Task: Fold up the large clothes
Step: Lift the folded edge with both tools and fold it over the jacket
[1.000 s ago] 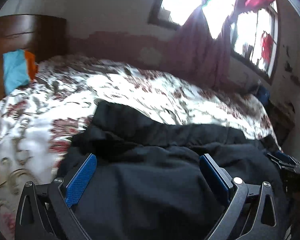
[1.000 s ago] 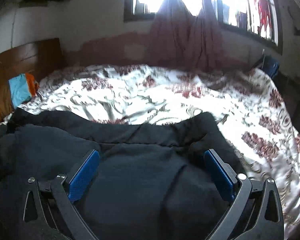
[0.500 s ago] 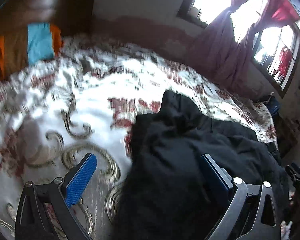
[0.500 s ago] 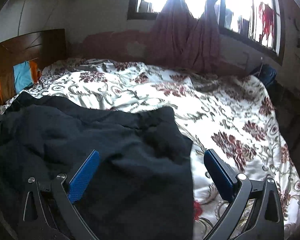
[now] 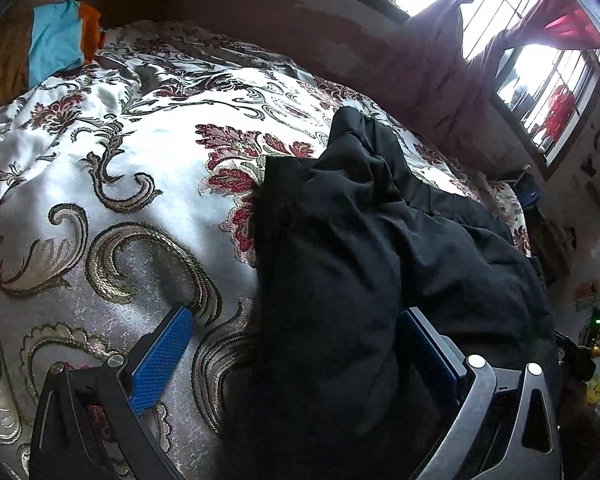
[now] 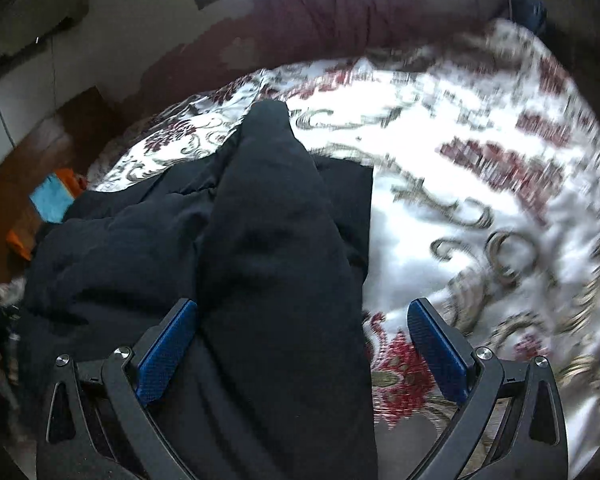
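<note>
A large black garment lies bunched on a bed covered with a white floral bedspread. My left gripper is open, low over the garment's left edge; its left blue pad is over the bedspread and its right pad is against black cloth. In the right wrist view the garment runs between the jaws as a raised fold. My right gripper is open over its right edge, the right pad above the bedspread.
A wooden headboard with blue and orange cloth stands at the far left. A window with maroon curtains is behind the bed. The bed's right edge drops off near a dark object. The right wrist view is motion-blurred.
Both grippers have swung outward and dropped lower: the left one to the garment's left edge, the right one to its right edge. Both stayed open. The garment is now more bunched.
</note>
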A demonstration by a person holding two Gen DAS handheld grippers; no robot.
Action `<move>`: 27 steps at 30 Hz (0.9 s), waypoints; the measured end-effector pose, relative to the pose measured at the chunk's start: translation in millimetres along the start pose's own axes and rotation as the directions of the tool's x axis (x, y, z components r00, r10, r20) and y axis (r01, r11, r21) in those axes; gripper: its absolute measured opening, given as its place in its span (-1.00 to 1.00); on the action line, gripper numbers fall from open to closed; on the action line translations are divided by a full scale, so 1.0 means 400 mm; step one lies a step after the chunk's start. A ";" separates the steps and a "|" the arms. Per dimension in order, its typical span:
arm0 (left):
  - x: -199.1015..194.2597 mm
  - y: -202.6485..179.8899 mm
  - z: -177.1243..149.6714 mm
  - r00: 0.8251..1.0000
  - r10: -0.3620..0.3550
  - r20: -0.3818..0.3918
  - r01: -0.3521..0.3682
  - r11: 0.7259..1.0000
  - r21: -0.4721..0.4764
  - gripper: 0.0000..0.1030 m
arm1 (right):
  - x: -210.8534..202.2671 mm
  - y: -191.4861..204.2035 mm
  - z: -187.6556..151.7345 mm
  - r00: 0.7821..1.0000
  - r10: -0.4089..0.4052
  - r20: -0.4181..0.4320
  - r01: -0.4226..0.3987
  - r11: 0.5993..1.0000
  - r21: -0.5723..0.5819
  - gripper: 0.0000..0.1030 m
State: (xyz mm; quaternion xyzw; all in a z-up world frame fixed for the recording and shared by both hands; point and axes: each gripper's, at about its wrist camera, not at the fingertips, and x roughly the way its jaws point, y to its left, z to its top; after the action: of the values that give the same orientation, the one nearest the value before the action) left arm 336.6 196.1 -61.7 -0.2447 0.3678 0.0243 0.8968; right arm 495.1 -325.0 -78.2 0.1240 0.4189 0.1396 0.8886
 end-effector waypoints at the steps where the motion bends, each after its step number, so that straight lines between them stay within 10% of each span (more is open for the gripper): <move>1: -0.002 -0.001 -0.001 1.000 -0.002 -0.001 0.002 1.000 0.001 1.00 | 0.007 -0.015 -0.003 0.999 0.031 -0.011 -0.030 0.999 0.030 0.98; 27: 0.035 -0.021 0.006 0.953 -0.224 -0.202 0.222 0.975 -0.030 0.99 | 0.019 -0.007 -0.066 0.921 0.387 -0.034 -0.379 0.914 0.142 0.99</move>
State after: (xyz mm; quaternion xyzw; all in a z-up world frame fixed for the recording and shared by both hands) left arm 350.0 188.0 -66.1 -0.2888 0.4278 -0.1011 0.8505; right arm 479.7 -322.4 -100.8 0.2583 0.4219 0.2865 0.8205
